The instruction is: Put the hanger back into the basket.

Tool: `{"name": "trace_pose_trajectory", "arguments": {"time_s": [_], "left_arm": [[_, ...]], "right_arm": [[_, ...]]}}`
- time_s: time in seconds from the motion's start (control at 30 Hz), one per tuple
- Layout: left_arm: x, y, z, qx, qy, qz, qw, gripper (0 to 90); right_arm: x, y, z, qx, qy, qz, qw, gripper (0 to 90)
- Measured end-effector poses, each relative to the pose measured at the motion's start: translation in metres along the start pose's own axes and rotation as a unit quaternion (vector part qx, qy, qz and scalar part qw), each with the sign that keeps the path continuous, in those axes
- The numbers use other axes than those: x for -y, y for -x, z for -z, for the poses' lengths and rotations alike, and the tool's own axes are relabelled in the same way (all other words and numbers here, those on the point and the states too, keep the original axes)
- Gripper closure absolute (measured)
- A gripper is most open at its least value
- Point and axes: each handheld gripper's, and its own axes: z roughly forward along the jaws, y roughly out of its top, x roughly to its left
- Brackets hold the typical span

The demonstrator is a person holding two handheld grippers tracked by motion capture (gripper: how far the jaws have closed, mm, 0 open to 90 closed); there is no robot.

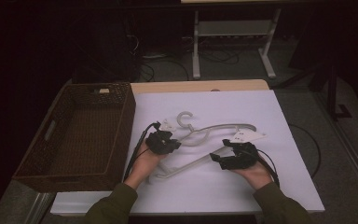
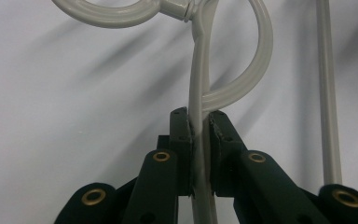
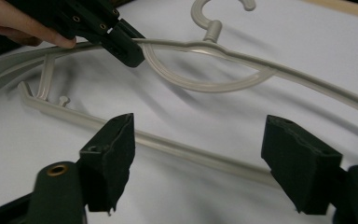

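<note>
Our left gripper clamps the hanger shoulder; our right gripper, jaws apart, straddles its bar.

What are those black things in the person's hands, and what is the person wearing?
They are two black hand-held grippers, left gripper and right gripper, each with two blocky black jaws on hinged links with brass-coloured rivets. A black cable trails from each. The person wears olive-green sleeves; the hands are bare.
</note>
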Motion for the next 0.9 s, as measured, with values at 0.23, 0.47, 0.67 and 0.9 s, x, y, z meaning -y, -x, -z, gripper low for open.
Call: {"name": "trace_pose_trajectory", "arguments": {"time_s": [0.23, 0.47, 0.67, 0.9], "left_arm": [[-0.011, -0.005, 0.019, -0.009, 0.019, 0.022, 0.9995, 82.1], [-0.026, -0.009, 0.038, -0.021, 0.026, 0.026, 0.9991, 82.1], [-0.041, -0.015, 0.058, -0.025, 0.034, 0.032, 0.9986, 82.2], [-0.056, -0.026, 0.085, -0.033, 0.038, 0.042, 0.9979, 82.2]], "right_arm": [[0.006, 0.001, 0.019, 0.001, 0.027, 0.002, 0.9996, 22.8], [0.012, 0.005, 0.031, 0.007, 0.036, -0.006, 0.9993, 21.7], [0.012, 0.008, 0.034, 0.012, 0.042, -0.012, 0.999, 21.3], [0.012, 0.008, 0.033, 0.013, 0.041, -0.01, 0.999, 21.3]]}}
